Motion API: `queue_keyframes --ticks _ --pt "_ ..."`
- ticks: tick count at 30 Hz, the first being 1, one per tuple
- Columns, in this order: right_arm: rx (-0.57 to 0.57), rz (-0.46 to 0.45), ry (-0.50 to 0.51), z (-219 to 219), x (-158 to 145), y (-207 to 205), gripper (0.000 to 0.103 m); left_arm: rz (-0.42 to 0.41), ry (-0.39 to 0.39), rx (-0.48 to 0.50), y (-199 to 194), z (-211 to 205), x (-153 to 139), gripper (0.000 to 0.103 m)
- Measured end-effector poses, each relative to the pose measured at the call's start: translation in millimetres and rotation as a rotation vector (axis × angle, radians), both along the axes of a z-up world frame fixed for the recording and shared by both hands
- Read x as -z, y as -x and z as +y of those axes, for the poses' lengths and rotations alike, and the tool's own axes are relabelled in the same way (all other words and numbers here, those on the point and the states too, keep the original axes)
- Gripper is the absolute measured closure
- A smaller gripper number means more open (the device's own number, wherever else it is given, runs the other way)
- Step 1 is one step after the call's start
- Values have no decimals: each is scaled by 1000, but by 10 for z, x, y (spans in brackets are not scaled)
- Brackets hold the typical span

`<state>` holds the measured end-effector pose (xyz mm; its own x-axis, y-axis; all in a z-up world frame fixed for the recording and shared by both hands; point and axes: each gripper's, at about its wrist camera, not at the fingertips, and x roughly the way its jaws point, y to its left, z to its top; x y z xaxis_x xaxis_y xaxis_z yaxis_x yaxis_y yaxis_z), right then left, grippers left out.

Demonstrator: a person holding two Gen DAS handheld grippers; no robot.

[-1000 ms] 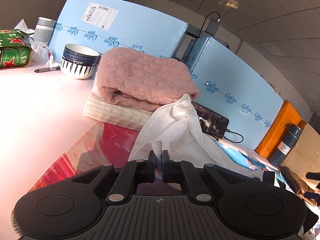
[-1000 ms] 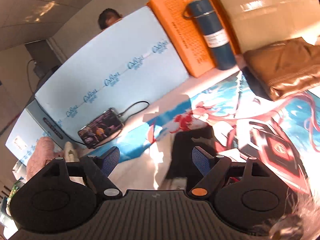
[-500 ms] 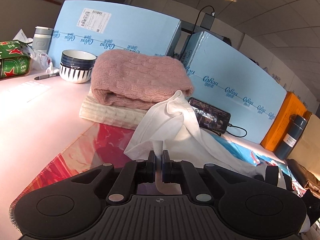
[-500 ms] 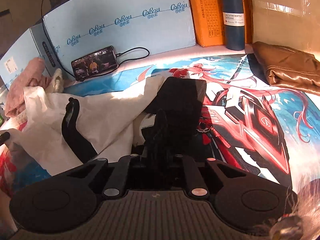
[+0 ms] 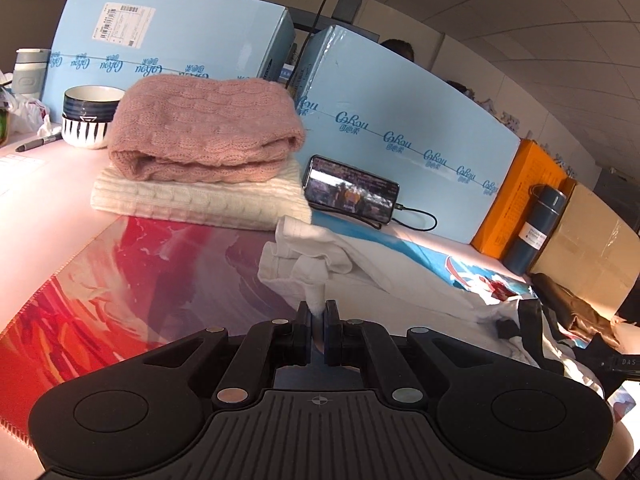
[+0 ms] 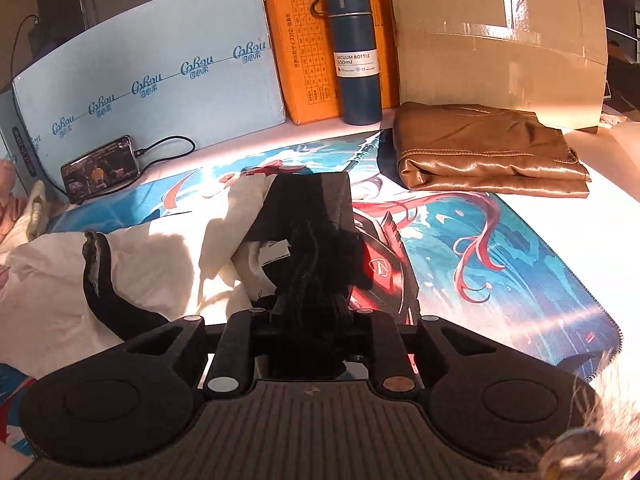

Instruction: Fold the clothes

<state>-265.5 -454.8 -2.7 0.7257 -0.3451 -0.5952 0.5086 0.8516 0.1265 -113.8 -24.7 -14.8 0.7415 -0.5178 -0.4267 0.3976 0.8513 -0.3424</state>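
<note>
A white garment with black trim [image 5: 392, 276] lies crumpled across the printed desk mat [image 5: 132, 264]. My left gripper [image 5: 318, 314] is shut on a bunched white edge of it, low over the mat. In the right wrist view the same white garment [image 6: 160, 264] spreads to the left, and my right gripper [image 6: 310, 312] is shut on its black part [image 6: 310, 216], which hides the fingertips. A black strap [image 6: 100, 280] curls over the white cloth.
A folded pink sweater [image 5: 204, 132] sits on a folded cream one [image 5: 200, 200] at the back left, beside a striped bowl [image 5: 90, 120]. A phone [image 5: 352, 190] leans on blue boxes [image 5: 400, 136]. A folded brown garment [image 6: 484, 152], a vacuum bottle [image 6: 354, 56] and a cardboard box [image 6: 500, 40] stand at the right.
My left gripper has lowered the white cloth from a raised drape down to the mat. My right gripper went from open to shut on the black part and moved over the garment.
</note>
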Motion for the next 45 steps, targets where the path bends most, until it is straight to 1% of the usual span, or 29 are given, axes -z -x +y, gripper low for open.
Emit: queue_keyframes --ticks 1,2,3,5,7,9,10,11,12,14,15,16,18,19,21,23,25,26,27,28,29,30,32,34,35,36,39,41,45 --pt "27 -5 33 8 -24 5 42 11 -9 -4 31 21 9 99" --pt "45 -19 63 25 -59 11 32 22 -30 -13 49 26 31 99" --pt "61 -37 92 48 -99 16 25 33 -51 -21 66 31 54 99" --pt "74 -79 137 96 -178 32 25 35 -96 -56 88 49 65 99" --pt "42 -140 134 146 -258 62 24 15 -143 -103 103 69 42 94" --pt "-48 -185 -4 134 -291 64 23 -73 -206 -147 125 52 -75 93" --pt "-98 -206 -86 122 -303 63 23 -134 -240 -133 138 3 -132 92" --pt "-148 -227 -168 110 -315 61 23 -196 -275 -119 150 -46 -189 87" --pt "-183 -229 -251 96 -296 34 24 -259 -313 -100 159 -111 -239 79" --pt "-226 -207 -411 72 -212 -55 27 -384 -414 -31 151 -329 -295 67" --pt "-230 -188 -452 72 -170 -98 30 -435 -461 3 138 -439 -294 66" --pt "-231 -169 -479 78 -136 -133 38 -473 -501 43 116 -540 -286 66" --pt "-260 -139 -531 135 -77 -201 45 -498 -535 146 30 -694 -261 65" --pt "-285 -135 -555 160 -55 -228 45 -497 -545 198 -21 -768 -245 65" --pt "-302 -97 -554 199 -17 -296 45 -499 -574 296 -124 -921 -207 64" --pt "-272 -50 -521 223 28 -353 50 -520 -659 362 -238 -1105 -138 64" --pt "-276 -32 -501 251 20 -395 49 -538 -758 431 -322 -1271 -40 64" --pt "-285 -30 -492 266 24 -416 51 -539 -791 467 -362 -1340 6 64" --pt "-293 -22 -487 281 54 -447 67 -528 -805 497 -408 -1399 41 63" --pt "-298 -12 -485 294 94 -483 90 -513 -815 525 -456 -1457 74 60" --pt "-302 -28 -516 261 119 -514 94 -499 -820 545 -508 -1504 98 51" --pt "-303 -57 -561 208 139 -542 97 -504 -824 548 -548 -1535 116 46" --pt "-307 -116 -651 102 177 -599 99 -506 -827 551 -635 -1591 126 43" --pt "-284 -187 -713 -38 122 -699 100 -494 -799 572 -741 -1613 109 47" --pt "-270 -224 -742 -111 86 -753 100 -483 -776 575 -798 -1621 91 76" --pt "-256 -259 -752 -182 25 -818 100 -468 -761 559 -860 -1634 76 102" --pt "-202 -337 -733 -366 -181 -1041 100 -452 -683 485 -1096 -1638 -9 103" --pt "-173 -372 -716 -470 -296 -1216 100 -447 -651 456 -1225 -1660 -59 103" --pt "-123 -394 -730 -678 -357 -1663 100 -458 -614 408 -1416 -1665 -163 103"
